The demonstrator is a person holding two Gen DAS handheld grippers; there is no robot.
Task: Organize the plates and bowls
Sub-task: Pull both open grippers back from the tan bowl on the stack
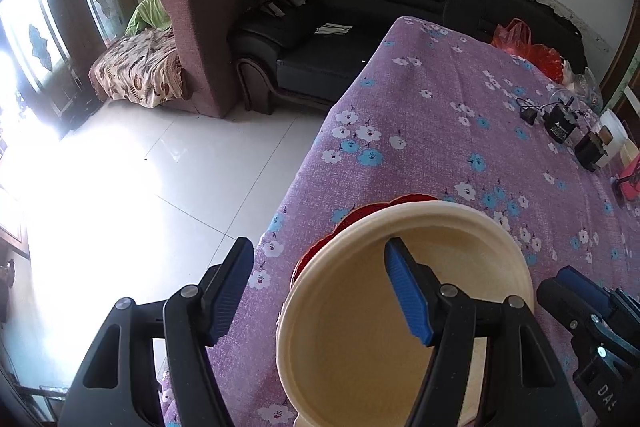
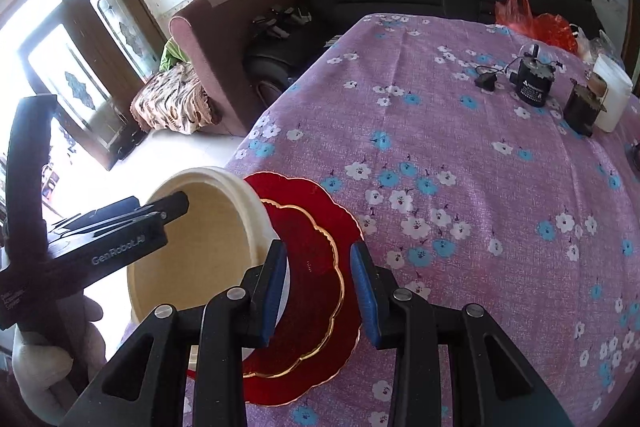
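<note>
Now, by item:
Cream bowl (image 1: 384, 311): empty, overlapping red plate (image 2: 316, 267).
Left gripper (image 1: 320, 291): spread, straddling bowl's left rim.
Right gripper (image 2: 320, 291): parted, pinching nothing.

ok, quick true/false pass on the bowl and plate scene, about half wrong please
1. The cream bowl overlaps the red plate. True.
2. The bowl holds food. False: it is empty.
3. One finger of the left gripper is inside the bowl. True.
4. The tablecloth is plain green. False: it is purple with white and blue flowers.
5. The red plate has a scalloped edge with gold trim. True.
</note>
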